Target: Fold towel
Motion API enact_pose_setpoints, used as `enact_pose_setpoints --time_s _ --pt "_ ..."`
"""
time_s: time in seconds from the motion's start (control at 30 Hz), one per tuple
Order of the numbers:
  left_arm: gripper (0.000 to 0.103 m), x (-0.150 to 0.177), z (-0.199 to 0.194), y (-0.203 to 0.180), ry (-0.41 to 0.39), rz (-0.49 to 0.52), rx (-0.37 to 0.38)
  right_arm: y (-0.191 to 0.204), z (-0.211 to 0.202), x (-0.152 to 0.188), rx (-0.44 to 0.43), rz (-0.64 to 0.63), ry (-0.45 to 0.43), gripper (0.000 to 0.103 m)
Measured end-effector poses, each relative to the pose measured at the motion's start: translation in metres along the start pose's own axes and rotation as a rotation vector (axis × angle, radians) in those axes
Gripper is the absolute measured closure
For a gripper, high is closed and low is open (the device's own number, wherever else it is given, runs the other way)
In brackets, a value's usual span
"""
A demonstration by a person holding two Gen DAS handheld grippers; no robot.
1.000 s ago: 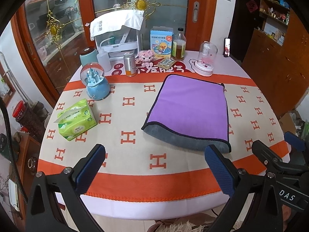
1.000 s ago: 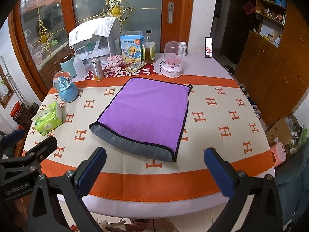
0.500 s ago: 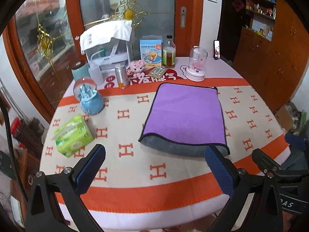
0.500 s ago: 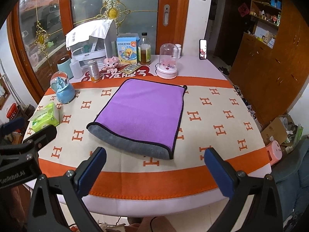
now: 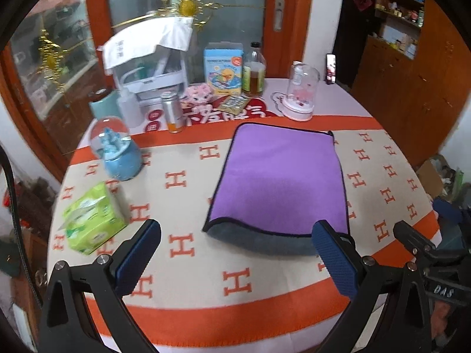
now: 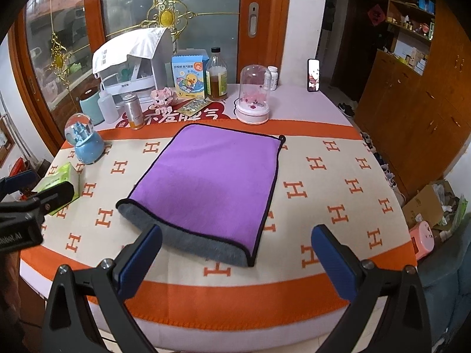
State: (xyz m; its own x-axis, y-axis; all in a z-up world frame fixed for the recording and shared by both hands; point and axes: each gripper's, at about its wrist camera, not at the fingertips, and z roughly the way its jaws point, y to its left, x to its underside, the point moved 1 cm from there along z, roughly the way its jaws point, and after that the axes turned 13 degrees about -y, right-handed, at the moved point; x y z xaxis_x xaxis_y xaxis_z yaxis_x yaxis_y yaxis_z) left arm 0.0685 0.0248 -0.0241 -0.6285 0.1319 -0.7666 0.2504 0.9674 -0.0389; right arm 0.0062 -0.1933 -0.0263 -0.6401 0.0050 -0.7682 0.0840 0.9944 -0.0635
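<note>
Both tongs, left [image 5: 235, 253] and right [image 6: 235, 253], gape empty. The folded purple towel [image 6: 209, 182] lies mid-frame on the desk [image 6: 338, 176]. Only the right view shows the white pill bottle [image 6: 273, 78], upper centre.

Glass-paned orange door [image 6: 182, 14] behind the table [image 6: 338, 182]; wooden cabinets [image 6: 418, 111] line the wall.

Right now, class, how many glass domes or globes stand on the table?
2. The snow globe on its blue base stands at the table's left edge, beyond the green tissue pack. The clear dome on its pink base stands behind the purple towel. Others may hide behind clutter.
</note>
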Motion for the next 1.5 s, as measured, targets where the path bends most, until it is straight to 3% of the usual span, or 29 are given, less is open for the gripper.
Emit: enact_pose_setpoints --time_s 0.2,0.3,0.4,0.7,0.9,1.0,1.23,1.33,1.5 --pt "0.005 0.014 0.051 -0.002 0.023 0.147 0.05 -0.018 0.047 0.012 -0.055 -0.029 0.069 0.003" --pt "0.008 0.021 0.077 0.004 0.071 0.138 0.134 -0.027 0.074 0.025 -0.083 -0.035 0.126 0.008" --pt "0.009 0.027 0.1 0.011 0.108 0.137 0.165 -0.031 0.095 0.038 -0.125 -0.046 0.168 0.012" --pt "0.036 0.041 0.158 0.017 0.271 0.23 0.261 -0.042 0.139 0.069 -0.279 -0.092 0.266 0.031" --pt "0.04 0.044 0.174 0.011 0.34 0.302 0.364 -0.04 0.154 0.081 -0.374 -0.077 0.333 0.046" --pt "0.047 0.045 0.181 0.011 0.379 0.325 0.402 -0.036 0.157 0.085 -0.407 -0.079 0.35 0.053" --pt "0.06 0.048 0.201 0.019 0.458 0.33 0.438 -0.029 0.163 0.09 -0.456 -0.056 0.378 0.07" --pt "0.06 0.051 0.205 0.021 0.483 0.334 0.449 -0.028 0.164 0.091 -0.478 -0.042 0.387 0.079" --pt "0.06 0.055 0.209 0.02 0.516 0.362 0.452 -0.028 0.164 0.093 -0.489 -0.038 0.392 0.086"
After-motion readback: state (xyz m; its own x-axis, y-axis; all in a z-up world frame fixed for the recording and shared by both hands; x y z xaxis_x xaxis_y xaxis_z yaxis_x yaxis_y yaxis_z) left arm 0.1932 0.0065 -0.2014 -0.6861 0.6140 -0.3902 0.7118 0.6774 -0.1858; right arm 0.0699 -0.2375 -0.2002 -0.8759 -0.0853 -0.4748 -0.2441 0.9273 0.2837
